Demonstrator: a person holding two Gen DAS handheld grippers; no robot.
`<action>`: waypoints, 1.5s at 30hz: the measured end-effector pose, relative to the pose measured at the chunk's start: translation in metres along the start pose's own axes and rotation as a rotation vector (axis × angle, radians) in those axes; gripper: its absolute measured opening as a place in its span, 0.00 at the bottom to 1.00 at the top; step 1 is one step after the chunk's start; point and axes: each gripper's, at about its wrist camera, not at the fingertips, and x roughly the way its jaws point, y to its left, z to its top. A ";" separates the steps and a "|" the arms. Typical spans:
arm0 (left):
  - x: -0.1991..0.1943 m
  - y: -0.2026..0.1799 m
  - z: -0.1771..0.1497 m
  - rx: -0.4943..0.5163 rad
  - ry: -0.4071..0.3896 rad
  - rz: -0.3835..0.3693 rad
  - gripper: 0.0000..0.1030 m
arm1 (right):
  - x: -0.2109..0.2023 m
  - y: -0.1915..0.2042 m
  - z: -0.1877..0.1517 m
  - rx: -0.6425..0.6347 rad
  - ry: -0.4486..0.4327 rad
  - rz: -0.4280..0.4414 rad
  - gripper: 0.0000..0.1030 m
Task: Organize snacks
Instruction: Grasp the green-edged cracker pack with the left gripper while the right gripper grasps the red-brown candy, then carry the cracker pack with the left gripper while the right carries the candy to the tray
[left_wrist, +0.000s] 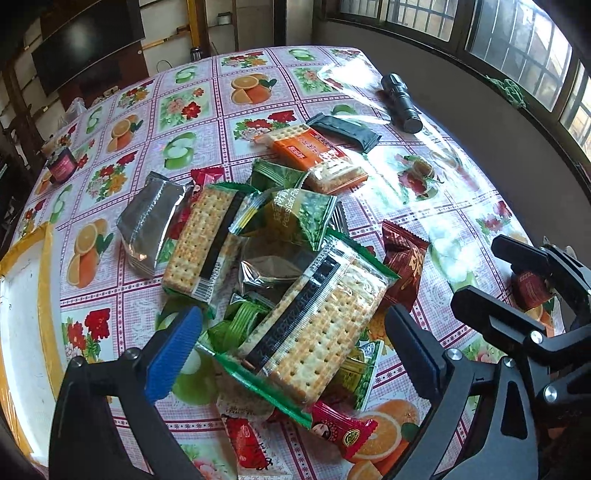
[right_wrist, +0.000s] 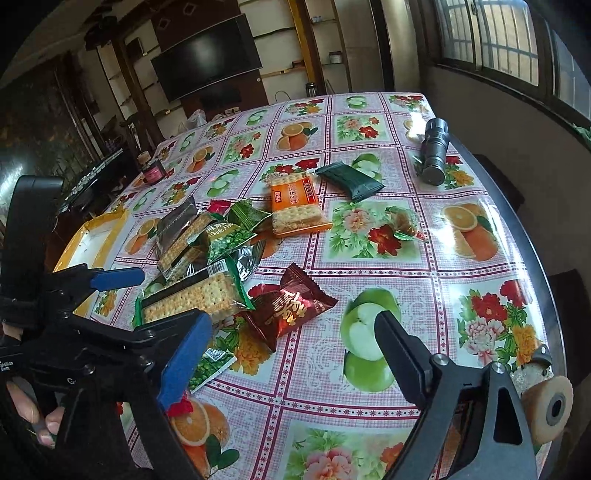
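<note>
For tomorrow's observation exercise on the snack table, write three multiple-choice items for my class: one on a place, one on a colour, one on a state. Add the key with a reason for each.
1. Where does the black flashlight lie?
A. On top of the snack pile
B. Apart from the pile, near the table's window-side edge
C. Inside the white tray

2. What colour is the label on the cracker pack lying alone beyond the pile?
A. Orange
B. Blue
C. Purple

3. How does the left gripper stand?
A. Shut on a red candy
B. Shut on nothing
C. Open, its fingers either side of a green-edged cracker pack

Key: 1 B, it rests on bare tablecloth by the windows; 2 A, orange panel across the wrapper; 3 C, both pads stand clear of the pack.
</note>
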 end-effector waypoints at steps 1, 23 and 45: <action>0.003 0.000 0.001 0.000 0.008 -0.017 0.90 | 0.002 -0.001 0.000 0.007 0.005 0.004 0.78; -0.017 0.052 -0.026 -0.091 0.026 -0.089 0.47 | 0.065 0.005 0.008 0.002 0.123 -0.048 0.57; -0.067 0.095 -0.062 -0.267 -0.025 -0.078 0.47 | 0.078 -0.021 0.035 0.301 0.098 -0.035 0.54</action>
